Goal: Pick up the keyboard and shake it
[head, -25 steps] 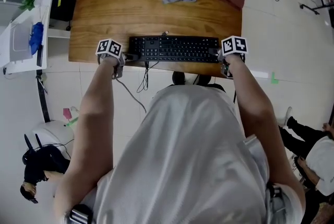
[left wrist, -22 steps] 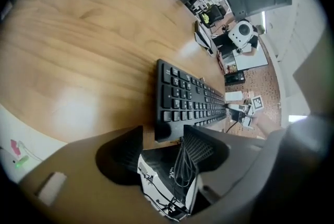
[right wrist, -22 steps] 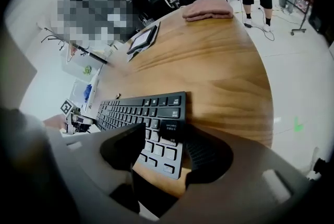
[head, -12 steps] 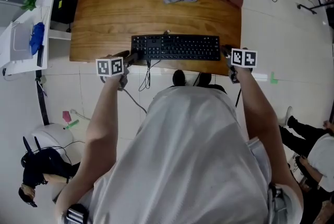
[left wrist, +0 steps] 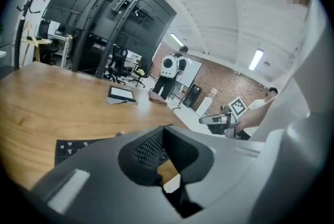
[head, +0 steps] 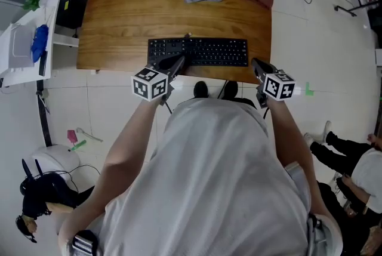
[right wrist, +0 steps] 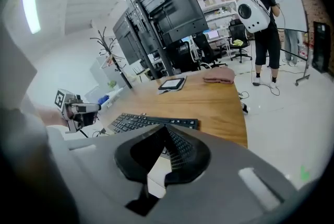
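the keyboard [head: 198,52] lies flat on the table [head: 125,10] near its front edge. its long axis runs left to right, keys up, the cable side away from the person. the left gripper [head: 176,62] and right gripper [head: 256,64] hang clear of it, their fingers just drawn fully together on nothing. this fits a lift yet to come or a shake already finished. long and thin, it would carry best gripped at both short ends.
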A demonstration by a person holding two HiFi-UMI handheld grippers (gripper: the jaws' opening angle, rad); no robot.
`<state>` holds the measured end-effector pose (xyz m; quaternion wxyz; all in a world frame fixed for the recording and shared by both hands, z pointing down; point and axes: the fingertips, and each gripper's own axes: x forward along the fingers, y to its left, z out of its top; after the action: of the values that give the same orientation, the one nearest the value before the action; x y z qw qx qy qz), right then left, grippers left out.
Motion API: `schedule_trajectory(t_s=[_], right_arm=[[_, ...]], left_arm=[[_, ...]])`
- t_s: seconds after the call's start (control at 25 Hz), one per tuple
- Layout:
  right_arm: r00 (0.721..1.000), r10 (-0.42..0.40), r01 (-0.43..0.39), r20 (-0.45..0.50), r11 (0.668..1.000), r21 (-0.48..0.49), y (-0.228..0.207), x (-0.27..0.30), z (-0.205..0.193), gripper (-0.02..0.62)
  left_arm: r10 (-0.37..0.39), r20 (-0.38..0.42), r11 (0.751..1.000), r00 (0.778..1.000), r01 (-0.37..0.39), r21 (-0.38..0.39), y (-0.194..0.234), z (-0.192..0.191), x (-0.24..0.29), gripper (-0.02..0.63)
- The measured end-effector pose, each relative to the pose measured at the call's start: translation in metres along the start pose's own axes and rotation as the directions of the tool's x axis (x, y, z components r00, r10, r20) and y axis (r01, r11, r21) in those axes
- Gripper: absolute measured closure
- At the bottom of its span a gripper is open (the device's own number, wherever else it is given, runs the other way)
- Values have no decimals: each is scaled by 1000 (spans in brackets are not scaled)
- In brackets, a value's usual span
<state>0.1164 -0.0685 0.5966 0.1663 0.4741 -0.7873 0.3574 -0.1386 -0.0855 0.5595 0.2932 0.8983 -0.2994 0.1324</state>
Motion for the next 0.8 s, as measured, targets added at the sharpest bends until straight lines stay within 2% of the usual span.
schedule_trajectory(t_s=[0.16, 0.32, 0.56, 0.8], right_arm=[[990, 96, -91, 101, 995, -50, 43, -12, 27, 594], [966, 205, -181, 160, 972, -153, 85, -19, 57, 594], [938, 275, -227, 213, 948, -223, 117, -21, 83, 594], [920, 322, -261, 225, 929, -262, 135, -20, 96, 594]], left_arm=[[-81, 38, 993, 996, 77, 91, -41, 21, 12, 606], [-117, 79, 987, 990, 106, 123, -60, 43, 16, 606], [-132, 118, 982, 984, 113, 149, -71, 62, 15, 606], [-118, 144, 984, 983, 96, 151, -69, 69, 11, 606]])
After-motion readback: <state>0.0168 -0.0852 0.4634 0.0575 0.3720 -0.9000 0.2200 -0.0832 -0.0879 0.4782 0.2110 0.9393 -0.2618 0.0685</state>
